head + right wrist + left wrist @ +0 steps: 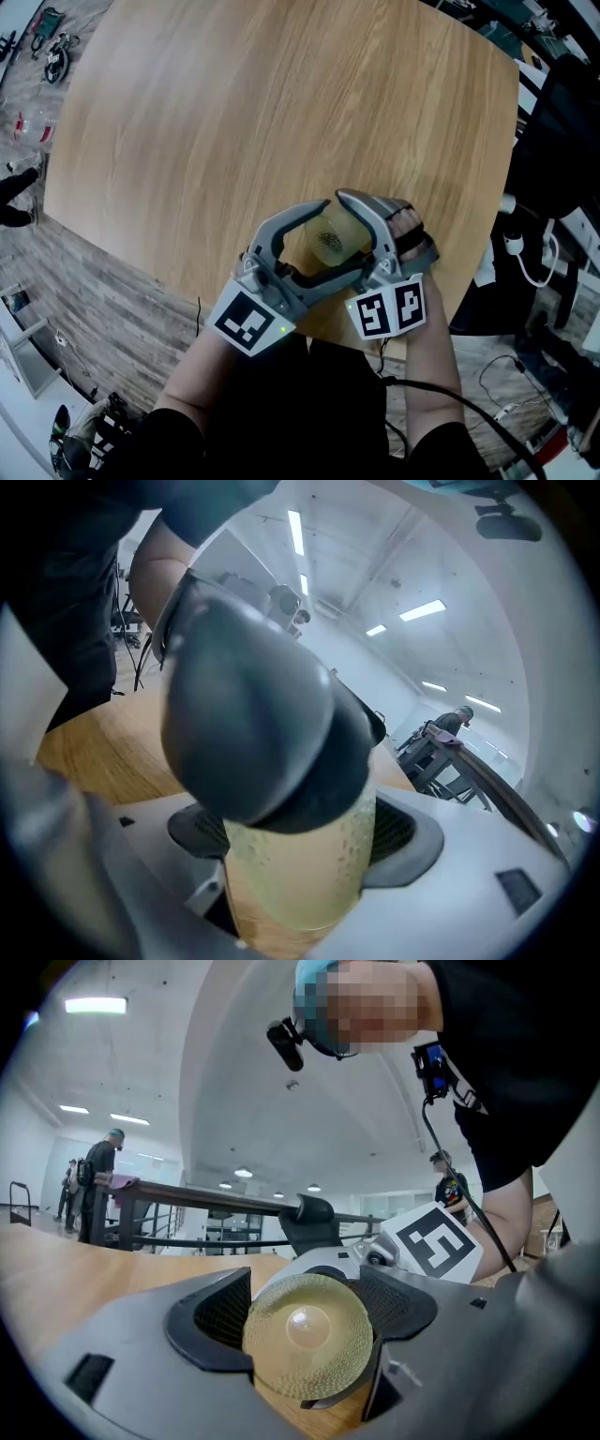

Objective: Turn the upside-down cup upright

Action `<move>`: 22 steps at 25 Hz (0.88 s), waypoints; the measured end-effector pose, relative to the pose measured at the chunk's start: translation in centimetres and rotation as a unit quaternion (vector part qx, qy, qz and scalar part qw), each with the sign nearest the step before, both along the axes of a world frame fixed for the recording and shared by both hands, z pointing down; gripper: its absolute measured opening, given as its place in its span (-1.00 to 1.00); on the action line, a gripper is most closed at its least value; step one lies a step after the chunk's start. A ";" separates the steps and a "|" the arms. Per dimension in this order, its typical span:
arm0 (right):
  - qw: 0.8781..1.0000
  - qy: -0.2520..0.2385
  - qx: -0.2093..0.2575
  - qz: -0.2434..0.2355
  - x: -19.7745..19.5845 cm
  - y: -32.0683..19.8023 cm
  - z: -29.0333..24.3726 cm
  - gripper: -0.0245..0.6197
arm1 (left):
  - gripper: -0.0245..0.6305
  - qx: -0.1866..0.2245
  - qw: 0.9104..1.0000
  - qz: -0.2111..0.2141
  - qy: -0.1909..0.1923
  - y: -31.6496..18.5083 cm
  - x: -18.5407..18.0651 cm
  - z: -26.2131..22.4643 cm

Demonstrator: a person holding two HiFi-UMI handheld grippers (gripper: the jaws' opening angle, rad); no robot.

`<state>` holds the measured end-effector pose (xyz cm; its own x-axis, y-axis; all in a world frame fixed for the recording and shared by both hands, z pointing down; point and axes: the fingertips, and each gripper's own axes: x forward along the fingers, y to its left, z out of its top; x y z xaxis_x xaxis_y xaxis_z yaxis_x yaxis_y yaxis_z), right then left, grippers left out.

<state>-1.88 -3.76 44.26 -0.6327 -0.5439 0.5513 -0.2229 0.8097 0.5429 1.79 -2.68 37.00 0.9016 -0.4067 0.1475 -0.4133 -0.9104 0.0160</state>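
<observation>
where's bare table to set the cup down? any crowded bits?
The wooden table is bare everywhere beyond and left of the cup, out to the far and left edges. Crowded only by the near edge, where the left tool and right tool both grip the cup; the right edge is close there.

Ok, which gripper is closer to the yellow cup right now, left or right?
Neither: both are on it. The left gripper is closed on the cup, whose base faces that gripper's camera. The right gripper is closed across the cup's side wall.
</observation>
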 end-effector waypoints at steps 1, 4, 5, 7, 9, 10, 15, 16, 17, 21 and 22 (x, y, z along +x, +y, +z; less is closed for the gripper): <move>1.000 -0.011 -0.006 0.002 0.0 0.0 0.0 0.19 | 0.20 -0.001 1.000 0.003 0.000 0.0 0.0 0.0; 0.997 -0.059 -0.038 0.011 -0.3 0.2 -0.3 0.19 | 0.20 -0.002 1.000 0.000 0.009 0.1 0.0 -0.4; 0.996 -0.075 -0.049 0.014 -0.4 0.4 -0.4 0.19 | 0.20 0.001 1.000 -0.002 0.012 0.1 -0.1 -0.6; 0.992 -0.102 -0.066 0.020 -0.4 0.5 -0.6 0.19 | 0.20 0.003 1.000 -0.006 0.019 0.1 -0.4 -1.1; 0.988 -0.128 -0.080 0.028 -0.1 0.4 -0.9 0.19 | 0.20 -0.008 0.999 -0.021 0.031 -0.3 -1.4 -1.3; 0.985 -0.143 -0.087 0.033 0.1 0.3 -1.1 0.19 | 0.20 -0.013 0.999 -0.035 0.035 -0.8 -2.1 -1.3; 0.950 -0.271 -0.146 0.055 1.3 -0.2 -2.5 0.19 | 0.20 -0.056 0.992 -0.097 0.050 -3.1 -5.2 0.5; 0.941 -0.291 -0.160 0.063 1.3 -0.3 -2.6 0.19 | 0.20 -0.065 0.991 -0.103 0.063 -3.3 -5.5 0.5; 0.934 -0.307 -0.171 0.069 1.2 -0.3 -2.7 0.19 | 0.20 -0.070 0.989 -0.110 0.076 -3.6 -5.8 0.4; 0.914 -0.345 -0.194 0.088 1.3 -0.5 -2.8 0.19 | 0.08 -0.077 0.977 -0.164 0.114 -5.1 -7.9 0.8; 0.910 -0.354 -0.194 0.090 1.4 -0.5 -2.9 0.19 | -0.03 -0.076 0.975 -0.177 0.112 -5.3 -8.5 1.5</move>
